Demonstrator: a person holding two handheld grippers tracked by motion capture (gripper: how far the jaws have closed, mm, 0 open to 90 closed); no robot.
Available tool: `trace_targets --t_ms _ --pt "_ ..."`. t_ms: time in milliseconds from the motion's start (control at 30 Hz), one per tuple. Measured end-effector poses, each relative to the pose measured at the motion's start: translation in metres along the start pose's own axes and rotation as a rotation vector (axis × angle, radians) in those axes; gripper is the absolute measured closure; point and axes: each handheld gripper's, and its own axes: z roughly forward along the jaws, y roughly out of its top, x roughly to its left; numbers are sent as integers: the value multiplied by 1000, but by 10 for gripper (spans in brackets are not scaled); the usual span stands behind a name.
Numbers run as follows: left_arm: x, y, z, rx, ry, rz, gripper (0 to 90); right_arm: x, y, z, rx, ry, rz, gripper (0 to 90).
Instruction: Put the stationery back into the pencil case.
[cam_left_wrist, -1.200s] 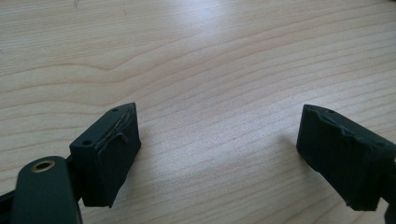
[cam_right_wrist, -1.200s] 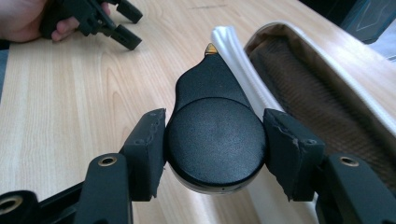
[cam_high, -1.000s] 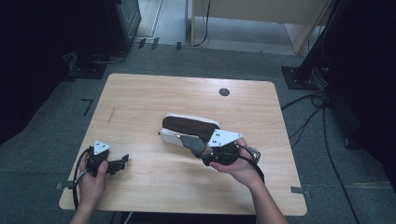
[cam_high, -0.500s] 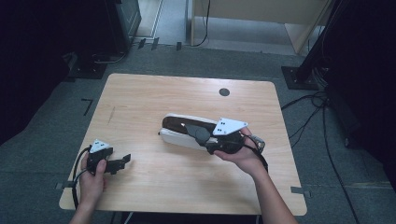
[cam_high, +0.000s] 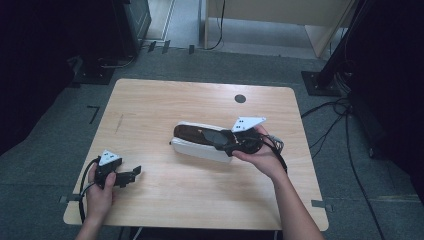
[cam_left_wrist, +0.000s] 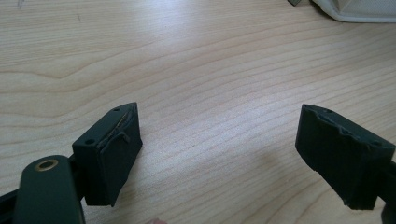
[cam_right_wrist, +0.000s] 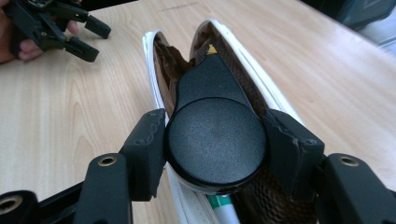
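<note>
wood table (cam_high: 150, 110) w/ black dot (cam_high: 240, 98), grey floor (cam_high: 45, 150)

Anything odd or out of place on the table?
Nothing stands out. The white pouch lies open on the table; the right claw grips a black round-ended object above it. The left claw hangs open, apart.

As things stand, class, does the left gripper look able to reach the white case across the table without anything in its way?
Probably yes. The left gripper rests open near the table's front left corner, and only bare wood lies between it and the white case. The right gripper holds a black round object at the case's far end.
</note>
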Motion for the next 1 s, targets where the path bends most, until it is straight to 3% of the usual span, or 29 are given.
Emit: trace_targets --t_ms 467,600,1000 --pt "0 0 1 -4 0 1 146 -27 -3 11 73 161 243 419" --pt "1 0 1 -5 -3 0 146 -32 -5 8 61 153 276 419" --pt "-1 0 1 -4 9 13 146 -39 -14 13 98 109 392 420"
